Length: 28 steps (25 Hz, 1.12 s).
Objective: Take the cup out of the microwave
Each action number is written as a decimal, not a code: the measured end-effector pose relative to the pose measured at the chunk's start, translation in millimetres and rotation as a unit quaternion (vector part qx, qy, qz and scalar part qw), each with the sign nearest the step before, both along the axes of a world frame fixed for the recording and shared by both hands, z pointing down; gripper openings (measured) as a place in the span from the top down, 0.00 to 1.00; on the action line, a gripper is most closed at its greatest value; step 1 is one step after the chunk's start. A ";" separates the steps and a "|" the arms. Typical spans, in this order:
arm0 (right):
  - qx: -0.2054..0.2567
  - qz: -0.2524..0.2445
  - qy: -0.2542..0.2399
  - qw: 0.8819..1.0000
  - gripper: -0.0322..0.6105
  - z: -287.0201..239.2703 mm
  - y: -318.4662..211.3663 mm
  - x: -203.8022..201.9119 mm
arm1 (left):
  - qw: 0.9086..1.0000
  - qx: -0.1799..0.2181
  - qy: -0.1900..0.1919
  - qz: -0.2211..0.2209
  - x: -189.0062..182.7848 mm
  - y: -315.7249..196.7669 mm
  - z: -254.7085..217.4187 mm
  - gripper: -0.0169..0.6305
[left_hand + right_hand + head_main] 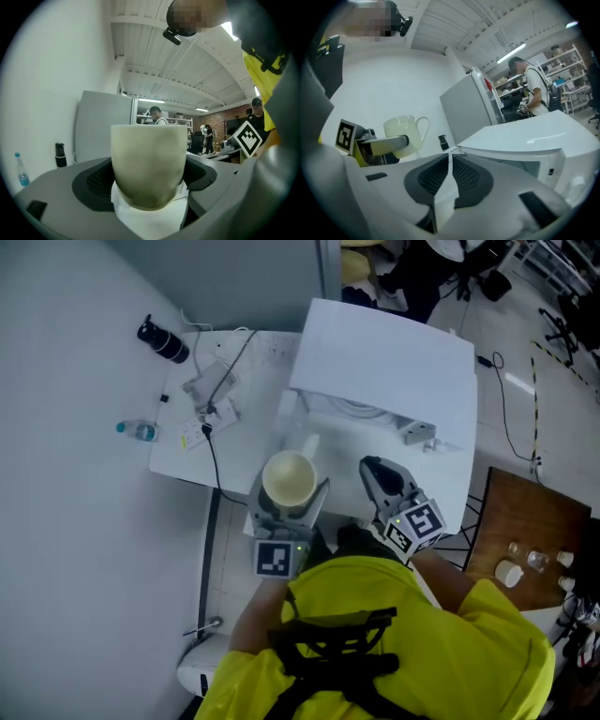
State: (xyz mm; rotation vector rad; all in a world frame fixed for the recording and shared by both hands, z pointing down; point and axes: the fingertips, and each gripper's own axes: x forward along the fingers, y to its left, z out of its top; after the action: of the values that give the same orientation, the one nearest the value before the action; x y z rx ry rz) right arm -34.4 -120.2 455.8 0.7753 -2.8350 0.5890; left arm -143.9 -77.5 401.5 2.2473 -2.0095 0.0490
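Note:
A cream cup [289, 480] with a handle is held upright between the jaws of my left gripper [286, 501], just in front of the white microwave [384, 362]. In the left gripper view the cup [147, 161] fills the space between the jaws, resting against white padding. The right gripper view shows the same cup [401, 133] off to the left, clamped by a finger [386, 143]. My right gripper [373, 472] hovers to the cup's right near the microwave front [525, 145]. It is shut, its white pads [450, 180] pressed together with nothing between them.
The microwave stands on a white table [183, 460] with a black bottle [164, 340], a water bottle [139, 430] and a power strip with cables [211, 399] to its left. A wooden table [525, 521] with small cups lies at right. People stand in the background.

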 end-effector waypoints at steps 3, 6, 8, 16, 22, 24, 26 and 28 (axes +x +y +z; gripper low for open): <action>0.000 -0.017 0.000 1.000 0.90 -1.7 12.3 -39.7 | 1.000 -0.016 -0.003 -0.025 -62.3 31.5 -12.6 0.32; -0.005 -0.023 0.008 1.000 0.90 5.2 19.1 -76.5 | 0.998 -0.036 -0.015 -0.051 -127.4 57.5 -6.7 0.32; -0.005 -0.025 0.012 1.000 0.90 9.1 19.6 -98.1 | 0.996 -0.049 -0.019 -0.067 -162.8 68.0 7.2 0.32; -0.002 0.010 0.059 0.998 0.90 51.3 -1.9 -152.6 | 0.996 -0.073 -0.010 -0.056 -248.2 28.4 151.7 0.32; -0.022 0.077 0.094 0.992 0.90 93.7 -19.4 -132.8 | 0.990 -0.142 0.002 -0.027 -240.8 -12.5 285.2 0.32; -0.023 0.085 0.103 0.991 0.90 101.1 -24.2 -127.7 | 0.989 -0.149 0.002 -0.017 -234.2 -21.2 304.3 0.32; -0.024 0.092 0.106 0.990 0.90 106.6 -29.5 -126.2 | 0.989 -0.149 0.002 -0.011 -230.8 -29.8 315.5 0.32; -0.029 0.101 0.107 0.989 0.90 110.9 -33.7 -125.0 | 0.988 -0.153 0.005 -0.008 -226.6 -35.9 324.2 0.32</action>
State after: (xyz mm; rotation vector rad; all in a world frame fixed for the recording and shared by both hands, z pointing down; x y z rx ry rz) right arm -159.4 -153.9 566.7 1.0545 -2.5526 0.5723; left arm -370.5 -113.3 725.7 2.0363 -1.8670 0.3212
